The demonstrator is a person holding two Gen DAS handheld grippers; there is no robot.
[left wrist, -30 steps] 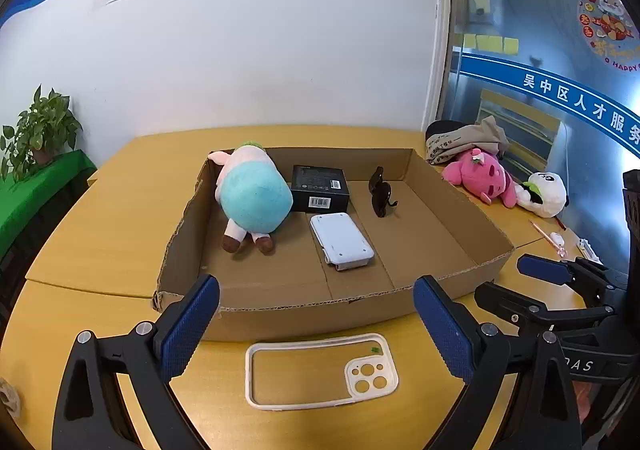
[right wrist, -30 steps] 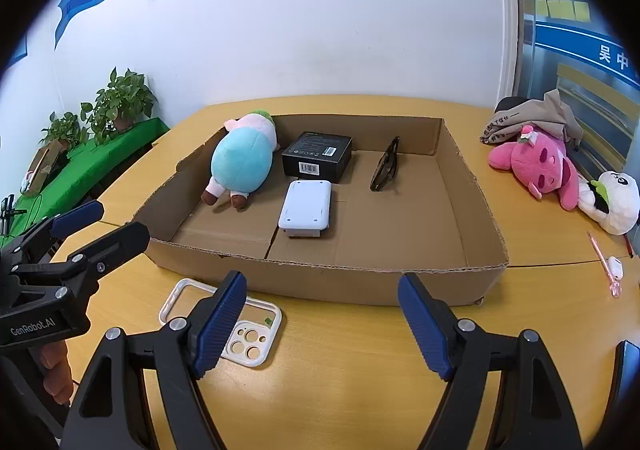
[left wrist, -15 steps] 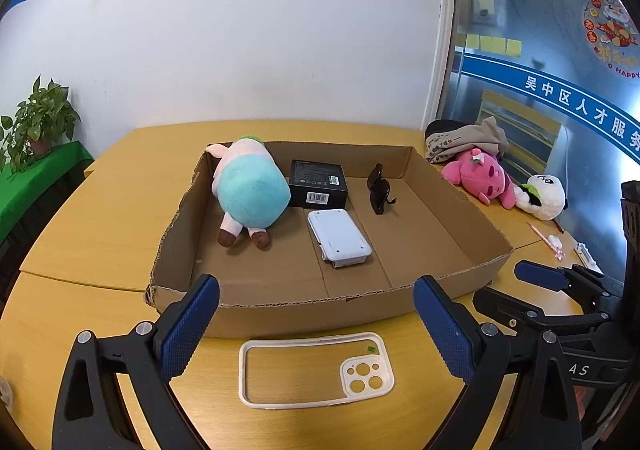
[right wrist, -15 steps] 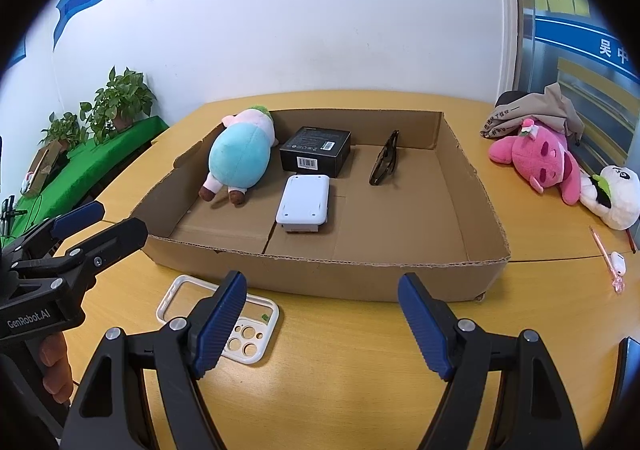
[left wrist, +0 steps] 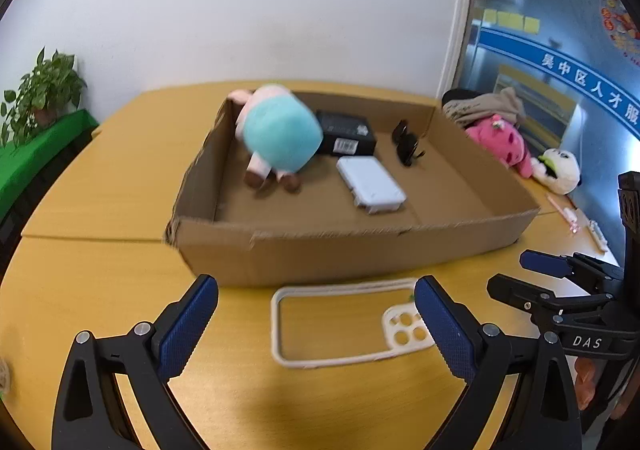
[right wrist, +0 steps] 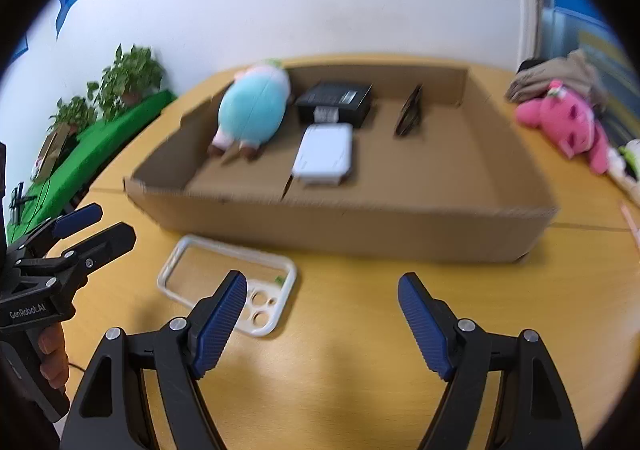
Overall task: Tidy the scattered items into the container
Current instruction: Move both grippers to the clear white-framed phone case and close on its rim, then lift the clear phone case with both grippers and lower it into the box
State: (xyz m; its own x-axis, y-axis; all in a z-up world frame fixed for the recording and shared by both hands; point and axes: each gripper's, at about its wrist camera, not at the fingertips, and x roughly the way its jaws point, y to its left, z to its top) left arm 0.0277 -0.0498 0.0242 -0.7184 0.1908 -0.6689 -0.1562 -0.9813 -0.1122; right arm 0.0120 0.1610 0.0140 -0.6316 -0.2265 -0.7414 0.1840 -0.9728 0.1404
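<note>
A shallow cardboard box (left wrist: pixel 340 254) (right wrist: pixel 360 226) sits on the yellow table. Inside lie a teal plush (left wrist: pixel 280 138) (right wrist: pixel 252 110), a black box (left wrist: pixel 346 132) (right wrist: pixel 336 100), a white device (left wrist: pixel 370 186) (right wrist: pixel 324 154) and black sunglasses (left wrist: pixel 406 142) (right wrist: pixel 408 114). A white phone case (left wrist: pixel 344 324) (right wrist: pixel 228 286) lies on the table in front of the box. My left gripper (left wrist: pixel 316 326) (right wrist: pixel 76 230) is open and empty, just above the case. My right gripper (right wrist: pixel 322 322) (left wrist: pixel 532 274) is open and empty, to the right of the case.
A pink plush (left wrist: pixel 500 144) (right wrist: pixel 568 126), a panda plush (left wrist: pixel 558 170) and a bundle of cloth (left wrist: pixel 484 106) lie on the table right of the box. A pink pen (left wrist: pixel 562 210) lies near the right edge. Potted plants (left wrist: pixel 40 90) stand at left.
Both grippers have moved lower and closer to the table and the phone case. The left one now frames the case. Both stay open.
</note>
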